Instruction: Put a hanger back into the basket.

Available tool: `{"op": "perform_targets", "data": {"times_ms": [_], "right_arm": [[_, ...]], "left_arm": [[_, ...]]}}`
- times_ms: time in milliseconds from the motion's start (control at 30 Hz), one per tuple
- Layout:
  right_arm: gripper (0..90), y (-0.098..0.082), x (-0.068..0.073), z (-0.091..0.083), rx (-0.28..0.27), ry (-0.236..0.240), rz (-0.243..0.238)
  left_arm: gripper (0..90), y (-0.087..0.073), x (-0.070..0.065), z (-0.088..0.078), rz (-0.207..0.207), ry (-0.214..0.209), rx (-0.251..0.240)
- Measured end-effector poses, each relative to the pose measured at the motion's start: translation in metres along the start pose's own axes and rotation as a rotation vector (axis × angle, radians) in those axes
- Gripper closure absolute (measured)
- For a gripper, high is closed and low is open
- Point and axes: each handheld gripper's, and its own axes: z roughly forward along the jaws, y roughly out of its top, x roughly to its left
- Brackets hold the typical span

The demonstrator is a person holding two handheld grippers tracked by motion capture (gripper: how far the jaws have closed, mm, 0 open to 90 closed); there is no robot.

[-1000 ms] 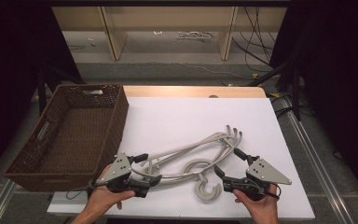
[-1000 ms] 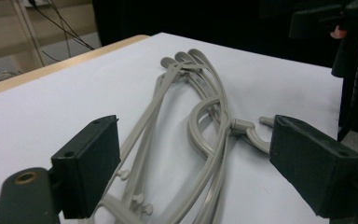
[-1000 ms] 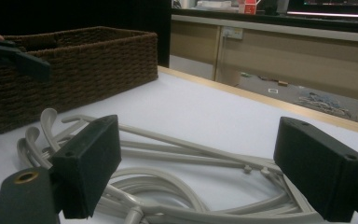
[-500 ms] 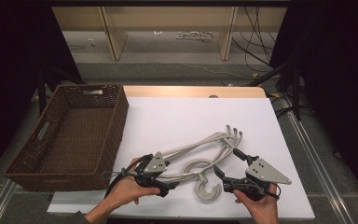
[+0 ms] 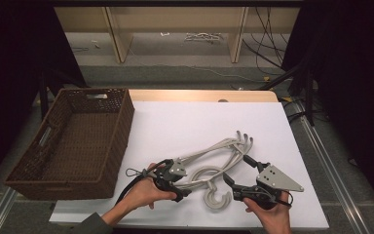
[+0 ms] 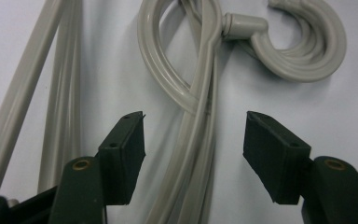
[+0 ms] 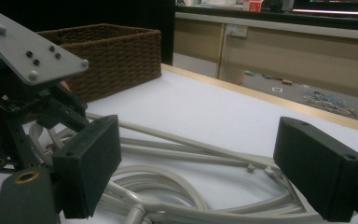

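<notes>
High view showed the wicker basket (image 5: 73,141) sitting at nine o'clock on the white table (image 5: 185,122), its near wall cut into shadow and its inside hard to read. Just right of it, the left hand (image 5: 143,192) held the left gripper (image 5: 177,187) low at six o'clock, over the bundle of grey hangers (image 5: 221,156). Most of that gripper was hidden by the hand and its own body. Left gripper view settled it: jaws stood wide apart, straddling the hangers' (image 6: 200,107) necks without touching, and the hook curl (image 6: 303,46) ran off the top edge at one o'clock.

The hangers lay stacked and tangled near the table's front middle; how many there were could not be counted. Their long axis ran from seven o'clock up to one o'clock, hooks (image 5: 216,197) curling toward the near edge.

Farther right, the right gripper (image 5: 236,173) rested at five o'clock in the right hand (image 5: 270,214), pointing toward ten o'clock. Right gripper view had its jaws wide open too, hangers (image 7: 191,186) lying between them, the basket (image 7: 116,56) beyond.
</notes>
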Motion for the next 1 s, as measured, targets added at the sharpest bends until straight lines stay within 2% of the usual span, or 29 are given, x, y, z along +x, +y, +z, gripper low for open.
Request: {"op": "perform_targets", "data": {"times_ms": [33, 67, 100, 200, 233, 333, 433, 467, 500, 600, 633, 667, 733, 800, 833, 867, 900, 933, 967, 1000], "right_arm": [[16.0, 0.000, 0.000, 0.000, 0.006, 0.000, -0.003], [16.0, 0.000, 0.000, 0.000, 0.006, 0.000, -0.003], [16.0, -0.001, 0.000, 0.001, -0.003, 0.014, 0.007], [16.0, 0.000, 0.000, 0.000, 0.013, 0.001, 0.001], [16.1, -0.001, 0.000, 0.001, 0.000, 0.005, 0.001], [16.2, -0.001, 0.001, 0.003, -0.013, 0.013, 0.012], [16.4, -0.001, 0.000, 0.002, 0.003, 0.015, 0.000], [16.5, -0.001, 0.000, 0.002, 0.001, 0.019, 0.000], [16.5, -0.001, 0.000, 0.002, 0.010, 0.013, -0.004], [16.6, -0.001, 0.000, 0.003, -0.010, 0.015, 0.008], [16.9, -0.001, 0.000, 0.002, 0.001, 0.016, 0.003], [17.0, -0.001, -0.001, 0.001, 0.010, 0.012, -0.005], [17.0, -0.001, -0.001, 0.002, 0.007, 0.011, 0.001], [17.1, -0.001, -0.001, 0.002, 0.004, 0.004, -0.002], [17.6, -0.001, -0.001, 0.002, 0.006, 0.010, -0.007], [17.6, -0.001, -0.001, 0.002, 0.007, 0.010, -0.007], [17.6, -0.001, -0.001, 0.002, 0.006, 0.009, -0.008], [17.6, 0.000, -0.001, 0.001, 0.004, 0.009, -0.004], [17.7, 0.000, -0.001, 0.001, 0.000, 0.015, 0.002], [17.9, 0.000, -0.002, 0.000, 0.005, 0.005, -0.010]], "left_arm": [[40.2, 0.001, 0.002, 0.000, 0.022, -0.005, 0.022], [42.1, 0.001, 0.002, 0.000, 0.022, -0.005, 0.022], [42.6, 0.003, 0.002, 0.003, 0.015, -0.005, 0.028], [46.8, 0.005, 0.003, 0.006, 0.009, -0.012, 0.041], [48.4, 0.007, 0.004, 0.008, -0.008, -0.023, 0.044], [51.7, 0.009, 0.005, 0.011, -0.012, -0.028, 0.048], [56.5, 0.012, 0.006, 0.016, -0.017, -0.057, 0.069], [57.5, 0.012, 0.004, 0.019, -0.041, -0.066, 0.070], [60.4, 0.013, 0.005, 0.019, -0.022, -0.074, 0.087], [67.0, 0.013, 0.005, 0.020, -0.014, -0.067, 0.090], [70.8, 0.014, 0.004, 0.020, -0.028, -0.093, 0.072], [73.8, 0.014, 0.004, 0.020, -0.028, -0.093, 0.072], [75.7, 0.014, 0.005, 0.019, 0.011, -0.108, 0.090], [77.6, 0.013, 0.005, 0.019, -0.002, -0.114, 0.072], [78.2, 0.013, 0.006, 0.016, 0.012, -0.120, 0.070], [78.3, 0.013, 0.006, 0.015, 0.008, -0.125, 0.069], [78.5, 0.013, 0.007, 0.013, 0.027, -0.129, 0.064], [78.6, 0.013, 0.007, 0.012, 0.018, -0.132, 0.059], [78.7, 0.014, 0.009, 0.010, 0.028, -0.139, 0.060], [78.8, 0.014, 0.009, 0.008, 0.014, -0.146, 0.048]]}}
